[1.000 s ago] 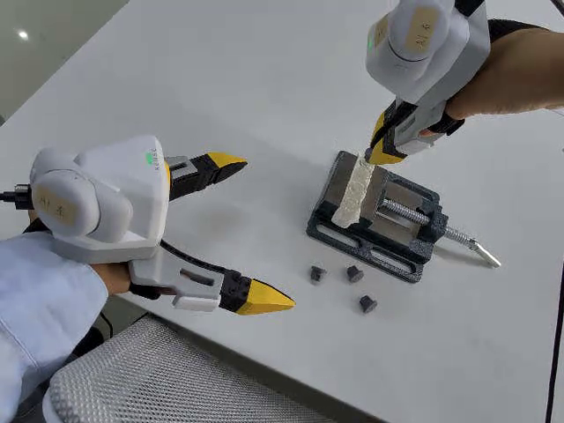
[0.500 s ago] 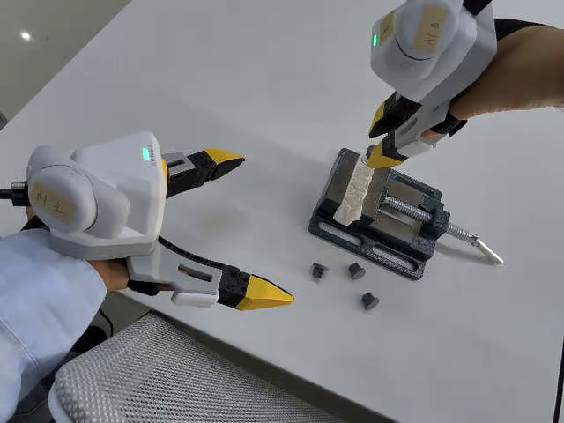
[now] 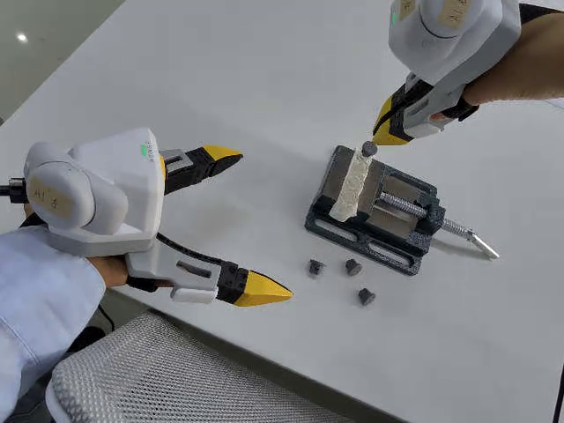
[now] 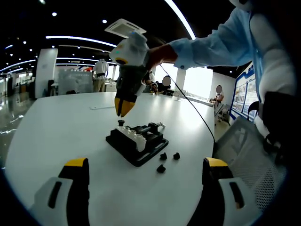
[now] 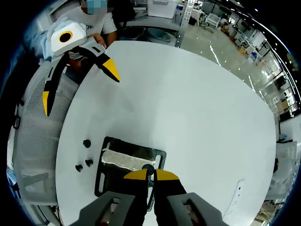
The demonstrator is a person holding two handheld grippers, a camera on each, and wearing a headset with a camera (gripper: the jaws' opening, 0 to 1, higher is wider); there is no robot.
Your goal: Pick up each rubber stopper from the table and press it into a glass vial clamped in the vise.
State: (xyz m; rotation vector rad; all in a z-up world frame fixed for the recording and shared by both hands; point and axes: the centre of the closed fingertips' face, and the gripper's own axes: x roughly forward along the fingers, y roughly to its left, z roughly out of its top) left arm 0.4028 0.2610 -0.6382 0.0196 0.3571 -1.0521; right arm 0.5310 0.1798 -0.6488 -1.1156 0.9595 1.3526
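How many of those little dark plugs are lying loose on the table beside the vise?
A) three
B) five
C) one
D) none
A: in the head view, one rubber stopper, a second and a third lie loose on the table just in front of the vise.

Through my headset the light is bright and even. The white table [image 3: 264,79] around the vise [image 3: 374,211] is almost free of shadow, with only a soft, faint one hugging the vise's base. Everything there is sharp. Far left of the vise the floor [image 3: 53,35] lies dim. In my left gripper view, ceiling strips [image 4: 178,19] glare above the vise and the windows [image 4: 197,77] behind it blow out white. Both gripper views bend strongly away from the vise, toward their edges. In my right gripper view the floor beyond the vise gleams with reflections.
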